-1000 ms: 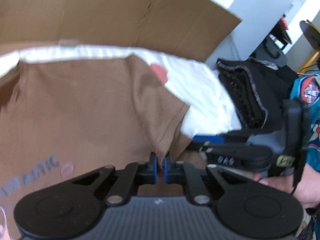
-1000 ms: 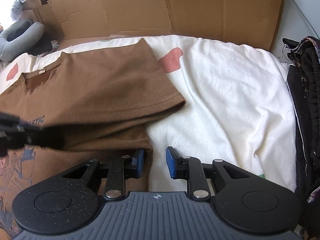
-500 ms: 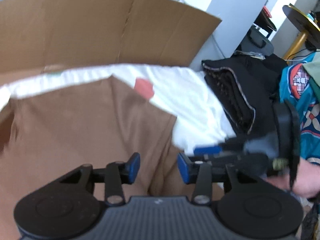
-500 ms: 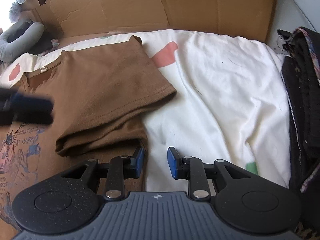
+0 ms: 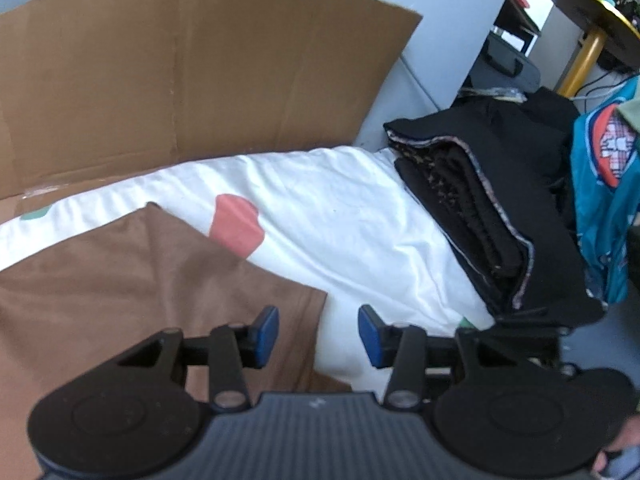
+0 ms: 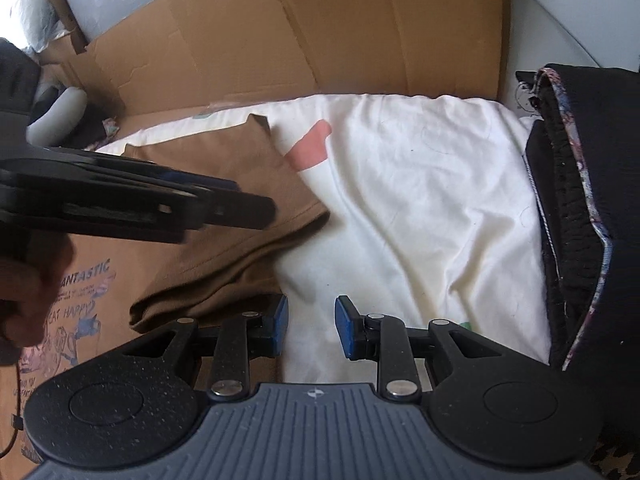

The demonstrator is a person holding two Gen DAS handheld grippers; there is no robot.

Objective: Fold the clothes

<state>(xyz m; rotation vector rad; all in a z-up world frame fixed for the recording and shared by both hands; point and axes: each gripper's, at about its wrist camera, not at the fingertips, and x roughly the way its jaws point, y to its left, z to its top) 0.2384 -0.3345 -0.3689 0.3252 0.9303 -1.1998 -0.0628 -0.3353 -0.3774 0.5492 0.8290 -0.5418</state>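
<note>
cardboard [image 5: 192, 80]: big flattened sheet propped up behind the work area, probably there as a backdrop so stuff doesn't slide off the far side.

white sheet [image 5: 360, 232]: spread over the surface as the folding mat, with a pink blob print [image 5: 236, 224] on it. Gives the shirt a clean flat bed to lie on.

black folded stack [image 5: 492, 216]: sits off at the right edge, touching the sheet. Looks like the done pile, parked out of the way, but that's my guess.

brown t-shirt [image 6: 224, 224]: the thing being folded. Lies flat on the sheet at the left, one side already doubled over onto the body so there's a thick folded edge toward the right gripper. Blue printed text ("...ANTASTIC") shows on the part nearest the camera, so the fold isn't finished, I'd say.

left gripper [image 5: 318, 334]: hovering over the shirt's right edge, jaws opening, nothing between them. In the right wrist view it crosses over the shirt from the left [image 6: 224, 204], blurry, with the person's hand [image 6: 28, 292] behind it.

right gripper [image 6: 310, 326]: jaws apart with a modest gap, empty, just past the shirt's folded edge with only white sheet showing between the pads. Reads like both are let go and lining up for the next fold.
</note>
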